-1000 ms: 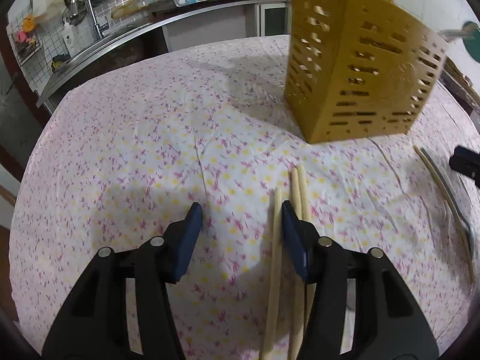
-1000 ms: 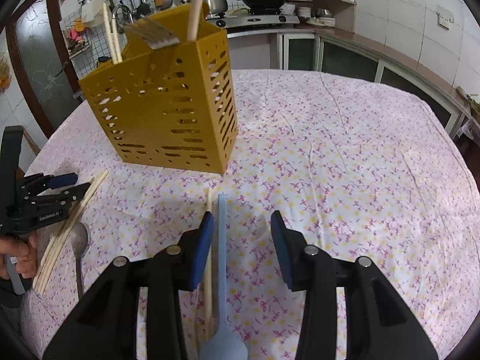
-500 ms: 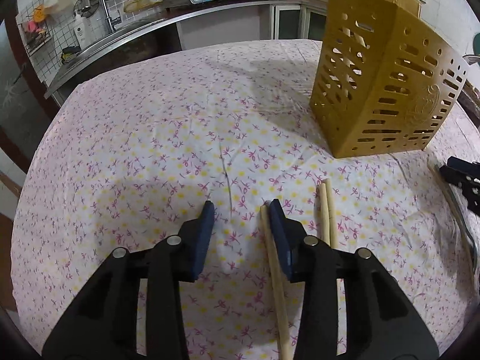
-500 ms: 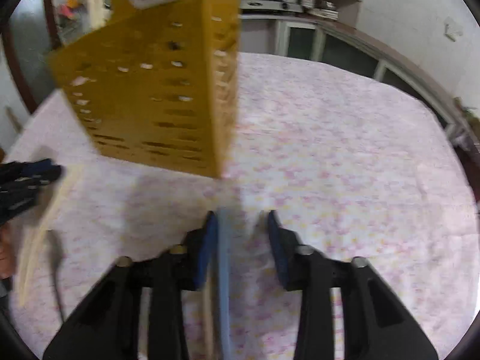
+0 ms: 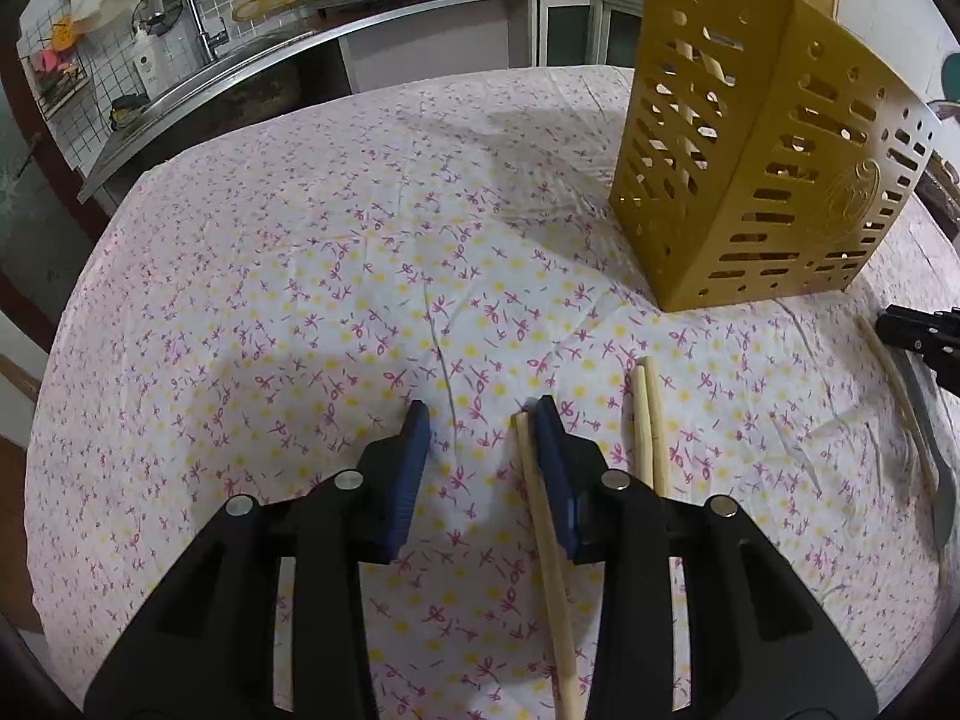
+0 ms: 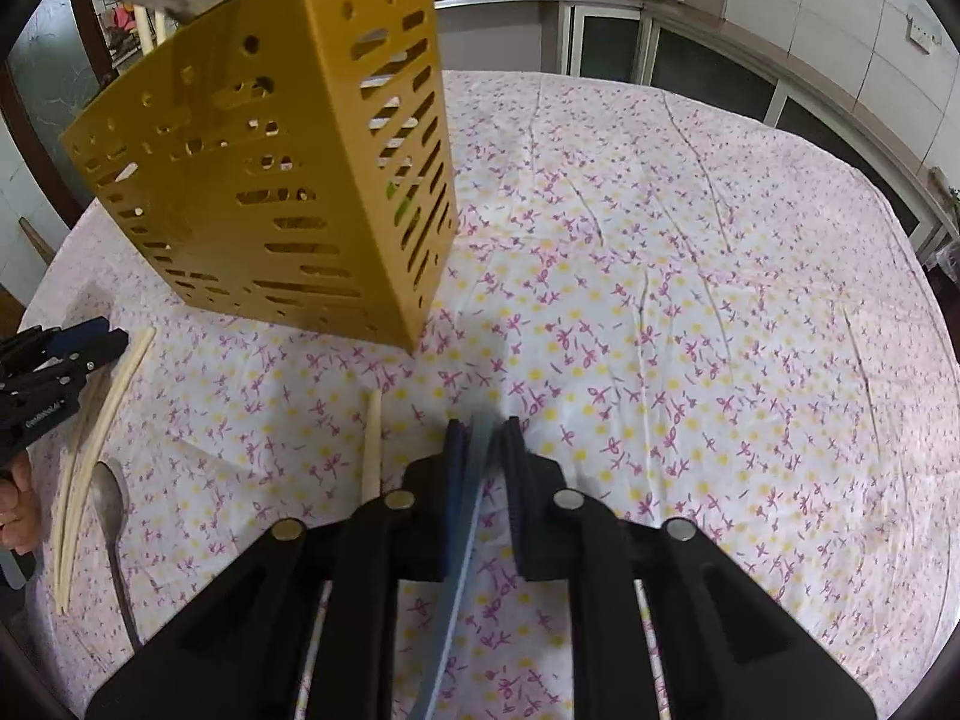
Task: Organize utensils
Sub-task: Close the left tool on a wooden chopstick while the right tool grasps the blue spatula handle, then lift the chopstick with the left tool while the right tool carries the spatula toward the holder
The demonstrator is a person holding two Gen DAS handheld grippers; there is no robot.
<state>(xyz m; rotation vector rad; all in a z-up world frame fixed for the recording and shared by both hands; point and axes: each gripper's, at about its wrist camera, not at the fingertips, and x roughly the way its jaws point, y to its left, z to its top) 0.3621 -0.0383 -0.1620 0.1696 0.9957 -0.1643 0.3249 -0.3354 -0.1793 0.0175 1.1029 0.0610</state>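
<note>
- The yellow slotted utensil holder stands upright on the desk, which is covered with a flowered cloth; it already carries a few utensils, whose tops poke out above its rim.
- The left tongs have just been closing, but the pads are still apart: one wooden chopstick lies against the inner face of the pad nearer the holder, with a clear gap to the other pad. So nothing is gripped there yet.
- Two more chopsticks lie side by side on the cloth, just beyond that pad on the holder's side.
- The right tongs, in front of the holder's near corner, have just been closing and now pinch a thin pale-blue utensil handle; its working end is out of view.
- Another chopstick lies beside these tongs, and a metal spoon lies further off, in front of the holder, next to the left tongs.
- Judgement: chopsticks are light, stiff and smooth, prone to roll or pivot, so taking one near mid-length seems safest.
- The blue handle looks thin and possibly flexible; a hold near the tip may let it swing.
</note>
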